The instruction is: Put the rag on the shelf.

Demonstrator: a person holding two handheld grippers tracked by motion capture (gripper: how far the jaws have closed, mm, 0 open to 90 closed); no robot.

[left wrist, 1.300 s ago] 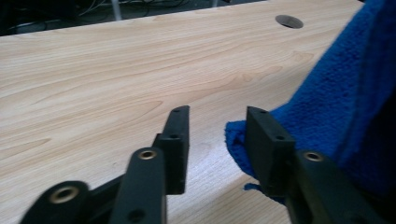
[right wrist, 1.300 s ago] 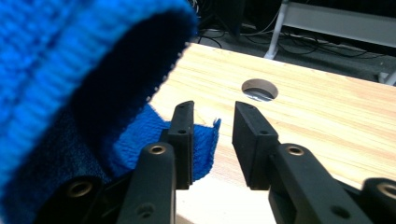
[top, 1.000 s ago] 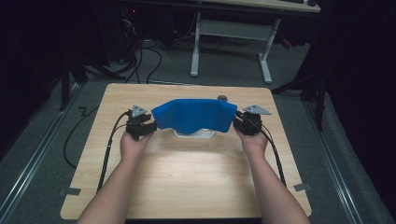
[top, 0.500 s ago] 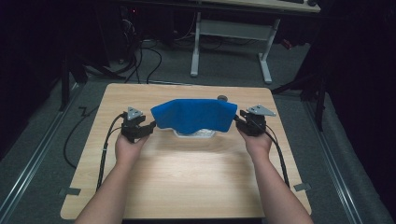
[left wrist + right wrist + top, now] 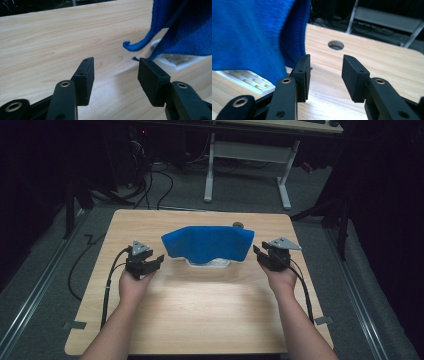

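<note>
A blue cloth [image 5: 207,244] hangs draped over a low white slotted rack [image 5: 210,264] in the middle of the wooden table [image 5: 200,310]. My left gripper [image 5: 156,261] stands open just off the cloth's left end, touching nothing. In the left gripper view the open gripper [image 5: 115,66] has bare wood between its jaws, with the cloth's curled corner [image 5: 130,46] and the rack [image 5: 175,61] just ahead to the right. My right gripper [image 5: 257,254] is open beside the cloth's right end. In the right gripper view the gripper [image 5: 325,60] is empty, the cloth [image 5: 249,32] brushing past its left jaw.
A round hole [image 5: 238,225] sits in the tabletop behind the cloth, also ahead of the right gripper as a hole [image 5: 336,45]. Cables [image 5: 107,290] trail off the table's left side. A white-legged desk [image 5: 245,155] stands beyond the far edge. Bare wood lies near the person.
Both grippers have drawn outward from the cloth's ends and slightly toward the person, and now stand open and apart from it. The cloth stays draped on the rack.
</note>
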